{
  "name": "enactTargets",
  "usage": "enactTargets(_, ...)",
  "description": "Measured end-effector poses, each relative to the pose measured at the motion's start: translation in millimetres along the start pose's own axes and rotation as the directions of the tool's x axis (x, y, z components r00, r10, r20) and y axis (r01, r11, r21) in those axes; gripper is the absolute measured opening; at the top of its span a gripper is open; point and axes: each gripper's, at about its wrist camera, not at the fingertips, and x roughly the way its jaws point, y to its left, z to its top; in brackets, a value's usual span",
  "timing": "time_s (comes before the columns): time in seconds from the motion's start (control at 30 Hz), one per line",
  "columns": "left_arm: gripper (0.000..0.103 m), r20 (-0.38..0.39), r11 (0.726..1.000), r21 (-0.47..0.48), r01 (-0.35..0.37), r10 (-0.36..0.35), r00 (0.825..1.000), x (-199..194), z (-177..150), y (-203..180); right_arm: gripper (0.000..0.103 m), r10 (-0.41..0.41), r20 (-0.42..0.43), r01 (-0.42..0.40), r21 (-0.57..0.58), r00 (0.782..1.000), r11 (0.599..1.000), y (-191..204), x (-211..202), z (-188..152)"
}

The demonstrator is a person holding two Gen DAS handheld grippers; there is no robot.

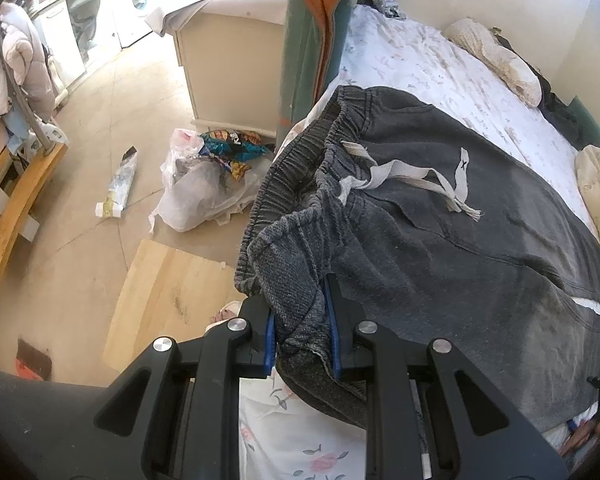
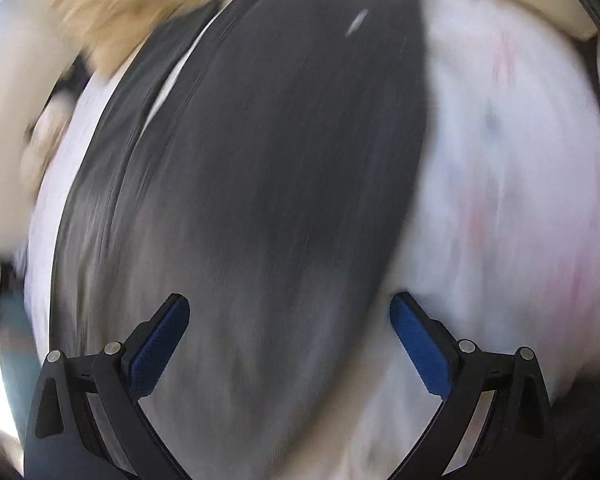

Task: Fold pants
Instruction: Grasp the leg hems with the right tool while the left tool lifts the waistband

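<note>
Our left gripper [image 1: 303, 320] was closed on the waistband of the pants [image 1: 460, 240], which lay on the bed [image 1: 420, 64]. Our right gripper [image 2: 290, 320] hung wide open and empty above them.

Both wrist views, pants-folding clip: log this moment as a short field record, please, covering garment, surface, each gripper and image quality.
garment: dark grey drawstring pants, spread on the bed
surface: white floral bedsheet
left gripper: shut on the pants' waistband corner
right gripper: open, empty, above a pant leg
drawstring: loose, lying on the front
image quality: left wrist view sharp; right wrist view heavily motion-blurred
</note>
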Motion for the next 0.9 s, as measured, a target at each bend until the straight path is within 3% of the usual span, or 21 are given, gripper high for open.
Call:
enactTargets(0.1, 0.017, 0.0, 1.0, 0.014, -0.001, 0.001, 1.0, 0.0, 0.2, -2.1, 0.098, -0.076, 0.088, 0.07, 0.064, 0.993, 0.995, -4.4, -3.7, 60.2)
enactTargets(0.17, 0.016, -0.006, 1.0, 0.016, 0.009, -0.009, 1.0, -1.0, 1.7, -3.1, 0.082, -0.136, 0.135, 0.131, 0.047, 0.981, 0.99, -2.7, -9.1, 100.4)
enactTargets(0.23, 0.016, -0.017, 1.0, -0.01, 0.023, -0.024, 1.0, -2.7, 4.8, -2.3, 0.076, -0.211, 0.167, 0.21, 0.025, 0.963, 0.977, -7.5, -10.3, 134.9)
enactTargets(0.27, 0.016, -0.016, 1.0, -0.009, 0.026, -0.026, 1.0, -3.8, 6.2, -4.1, 0.066, -0.224, 0.157, 0.219, 0.047, 0.962, 0.975, -13.7, -8.4, 143.3)
enactTargets(0.33, 0.016, -0.01, 1.0, 0.009, 0.016, -0.016, 1.0, -5.6, 8.6, -9.1, 0.057, -0.192, 0.148, 0.174, 0.128, 0.97, 0.976, -29.6, -12.0, 163.0)
enactTargets(0.4, 0.016, -0.019, 1.0, 0.009, 0.014, -0.014, 1.0, -5.4, 11.0, -9.9, 0.04, -0.203, 0.164, 0.184, 0.128, 0.965, 0.975, -31.8, -16.8, 179.1)
enactTargets(0.43, 0.016, -0.021, 1.0, 0.012, 0.012, -0.011, 1.0, -5.4, 12.5, -10.7, 0.022, -0.207, 0.165, 0.189, 0.119, 0.964, 0.975, -31.9, -17.5, 186.5)
enactTargets(0.5, 0.016, -0.019, 1.0, 0.028, 0.007, -0.006, 1.0, -6.2, 14.8, -12.7, 0.006, -0.192, 0.183, 0.174, 0.112, 0.964, 0.978, -35.3, -25.2, 188.9)
enactTargets(0.6, 0.015, -0.01, 0.998, 0.064, 0.01, -0.009, 1.0, -8.7, 17.8, -18.2, 0.003, -0.175, 0.24, 0.164, 0.065, 0.955, 0.984, -30.9, -47.1, 181.1)
enactTargets(0.7, 0.016, -0.027, 0.999, 0.039, 0.031, -0.03, 0.999, -10.1, 23.4, -14.3, 0.002, -0.115, 0.298, 0.114, 0.02, 0.948, 0.993, -15.8, -69.4, 179.9)
enactTargets(0.8, 0.015, -0.082, 0.986, -0.122, 0.116, -0.127, 0.989, -9.5, 35.9, 10.2, 0.002, -0.053, 0.356, 0.076, -0.051, 0.933, 0.996, 6.5, -90.4, 188.2)
enactTargets(0.9, 0.015, -0.075, 0.975, -0.173, 0.136, -0.151, 0.986, -13.2, 46.1, 20.2, 0.002, 0.011, 0.371, 0.019, -0.075, 0.929, 0.997, 21.8, -108.1, 202.1)
